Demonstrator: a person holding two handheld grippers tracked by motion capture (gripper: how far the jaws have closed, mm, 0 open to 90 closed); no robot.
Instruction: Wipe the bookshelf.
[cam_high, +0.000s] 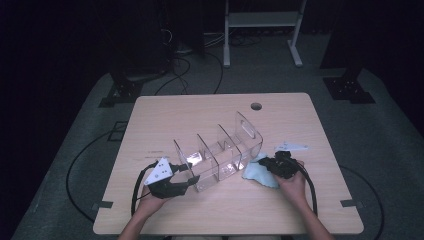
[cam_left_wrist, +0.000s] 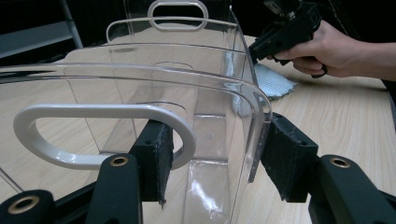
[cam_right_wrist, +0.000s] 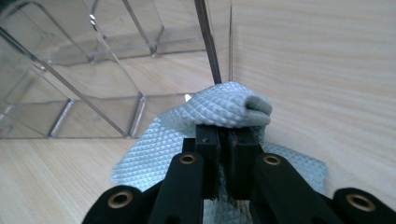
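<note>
High view puts the clear acrylic organizer (cam_high: 220, 155) just below the table's (cam_high: 165, 107) centre, lying slantwise from about 7 o'clock up to 1 o'clock, with the light-blue cloth (cam_high: 257, 172) touching its right flank at roughly 4 o'clock. I have my right gripper (cam_high: 279, 165) pinching a bunched fold of that cloth, its jaws pressed together on the fabric, right beside the organizer's outer wall. My left gripper (cam_high: 187, 181) steadies the near end, one pad (cam_left_wrist: 153, 156) inside the end compartment and the other outside, clamping the corner of the clear wall. I judge the wiping barely begun: the cloth sits at the foot of the wall, and the dividers and inner faces look untouched. Left gripper view gives me the white loop handle (cam_left_wrist: 100, 135) on the near end panel, too faint to make out from above. Right gripper view shows me the cloth's (cam_right_wrist: 219, 109) waffle weave and how its fold meets the wall's edge.
</note>
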